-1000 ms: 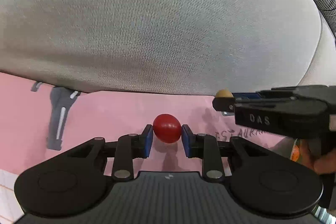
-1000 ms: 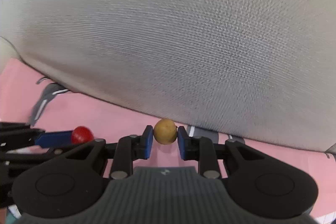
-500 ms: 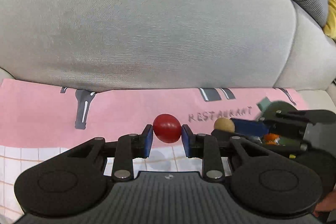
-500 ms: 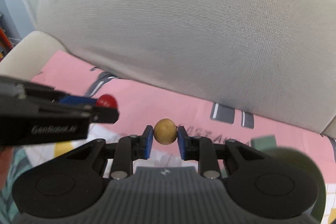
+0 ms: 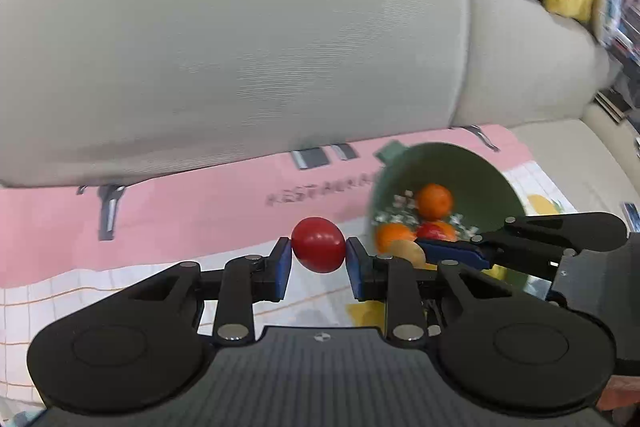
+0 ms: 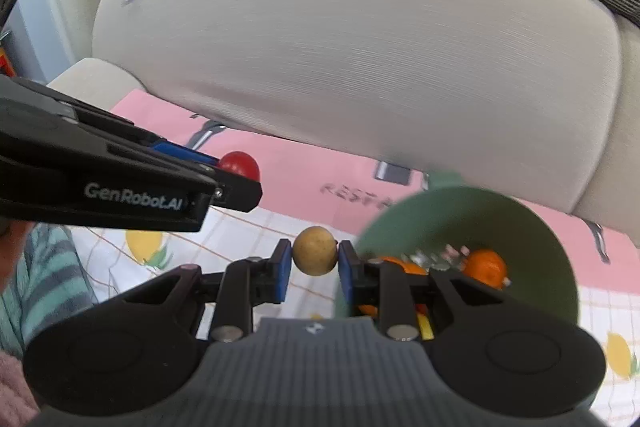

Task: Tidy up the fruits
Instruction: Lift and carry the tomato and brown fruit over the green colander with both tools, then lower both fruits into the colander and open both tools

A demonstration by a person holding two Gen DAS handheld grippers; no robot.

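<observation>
Green bowl [image 6: 532, 223] on the pink-bordered cloth [image 5: 180, 211] holds oranges [image 6: 485, 267] and a red fruit [image 5: 434, 230]. Left gripper [image 5: 318, 259] is clamped on a red tomato-like fruit [image 5: 318, 245], right gripper [image 6: 314, 263] is clamped on a small tan round fruit [image 6: 314, 255]; both fruits sit between blue pads, just beside the bowl's rim.

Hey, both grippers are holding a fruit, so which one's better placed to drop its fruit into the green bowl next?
Probably the right hand-held gripper: its yellowish fruit sits right beside the green bowl rim, while the left hand-held gripper with the red fruit is farther from it.
</observation>
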